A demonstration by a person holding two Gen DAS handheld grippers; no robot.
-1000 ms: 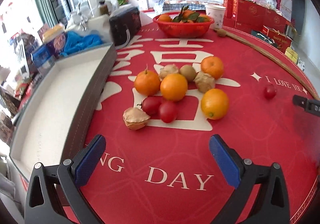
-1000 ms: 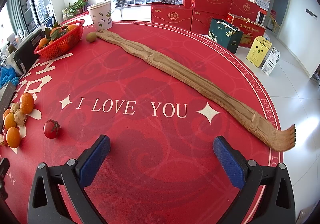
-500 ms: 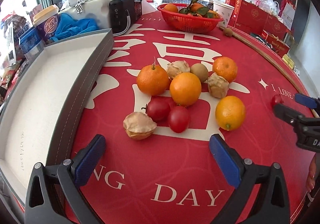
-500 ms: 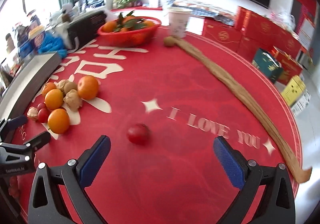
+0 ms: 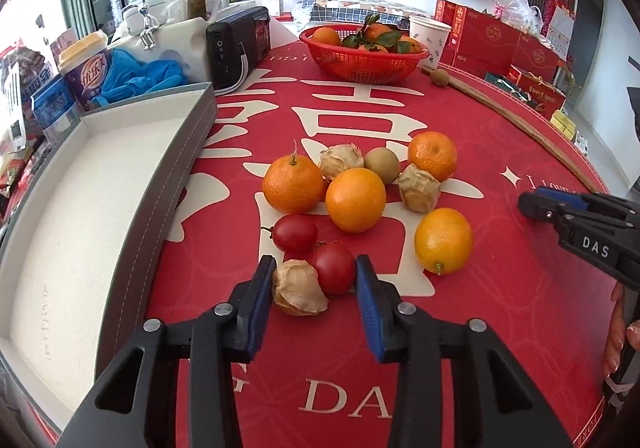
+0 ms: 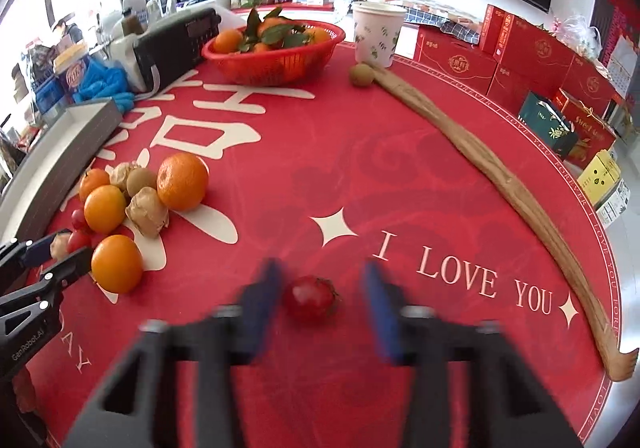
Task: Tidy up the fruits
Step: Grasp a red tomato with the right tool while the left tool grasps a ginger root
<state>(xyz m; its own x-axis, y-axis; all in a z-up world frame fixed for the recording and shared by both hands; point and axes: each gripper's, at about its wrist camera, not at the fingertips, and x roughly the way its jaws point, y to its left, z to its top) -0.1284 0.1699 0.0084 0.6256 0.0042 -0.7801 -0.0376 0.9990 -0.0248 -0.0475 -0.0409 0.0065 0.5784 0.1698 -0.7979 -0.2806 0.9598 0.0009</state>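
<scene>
A pile of oranges (image 5: 355,199), tomatoes and papery husked fruits lies on the red tablecloth. My left gripper (image 5: 315,275) is partly closed around a husked fruit (image 5: 298,287) and a red tomato (image 5: 333,268); its left pad touches the husk. My right gripper (image 6: 320,293) is blurred and half-closed around a lone red tomato (image 6: 310,298), with gaps on both sides. The right gripper also shows in the left wrist view (image 5: 560,204). The left gripper also shows in the right wrist view (image 6: 56,260).
A grey tray with a white floor (image 5: 100,184) lies left of the pile. A red basket of tangerines (image 5: 362,54), a paper cup (image 6: 376,34), a long wooden stick (image 6: 500,176), a black radio (image 5: 240,44) and red gift boxes (image 6: 532,48) stand further back.
Both grippers have moved forward and narrowed from wide open. The left now brackets the husked fruit and tomato; the right has swung left and brackets the lone tomato.
</scene>
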